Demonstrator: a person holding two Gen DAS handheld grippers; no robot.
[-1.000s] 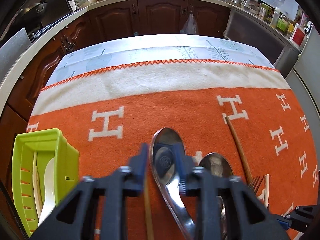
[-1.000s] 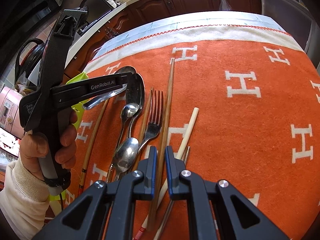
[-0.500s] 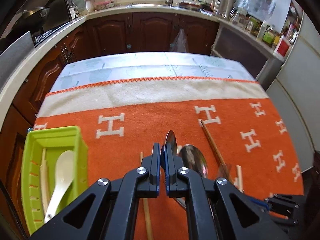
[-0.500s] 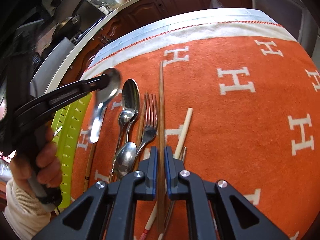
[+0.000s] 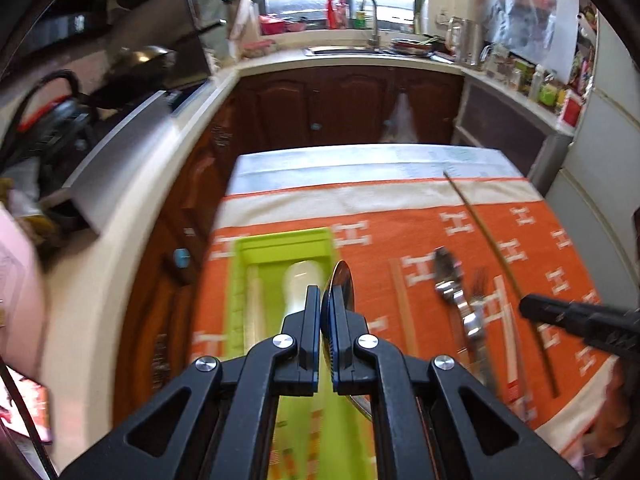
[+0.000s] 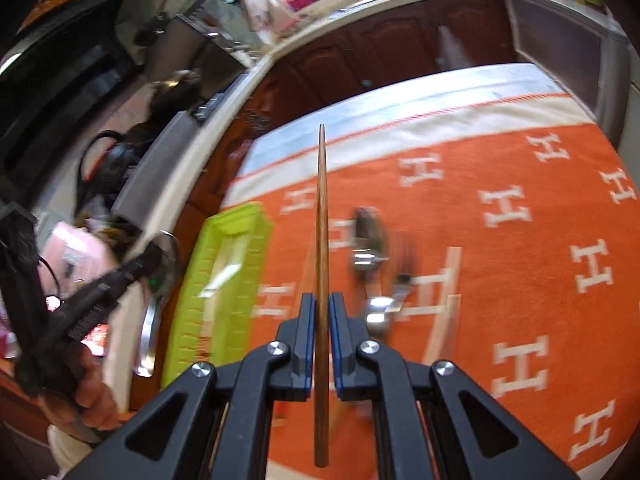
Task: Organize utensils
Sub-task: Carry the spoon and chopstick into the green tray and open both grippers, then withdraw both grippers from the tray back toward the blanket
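My left gripper (image 5: 325, 312) is shut on a large metal spoon (image 5: 341, 292), held edge-on above the green utensil tray (image 5: 280, 248). The tray holds a white spoon (image 5: 302, 280) and a pale chopstick. My right gripper (image 6: 321, 320) is shut on a brown wooden chopstick (image 6: 321, 220), lifted off the cloth and pointing away. That chopstick (image 5: 492, 240) and the right gripper (image 5: 576, 320) also show in the left wrist view. In the right wrist view the left gripper (image 6: 148, 264) holds the spoon (image 6: 158, 292) left of the tray (image 6: 224, 280).
An orange cloth with white H marks (image 6: 500, 260) covers the table. On it lie metal spoons (image 6: 370, 240), a fork (image 5: 480, 296), a pale chopstick (image 6: 446, 300) and a wooden chopstick (image 5: 402, 300). Dark wooden cabinets (image 5: 340, 108) and a worktop ring the table.
My left gripper has carried the large spoon left, over the green tray. My right gripper has lifted the brown chopstick off the cloth and swung toward the tray.
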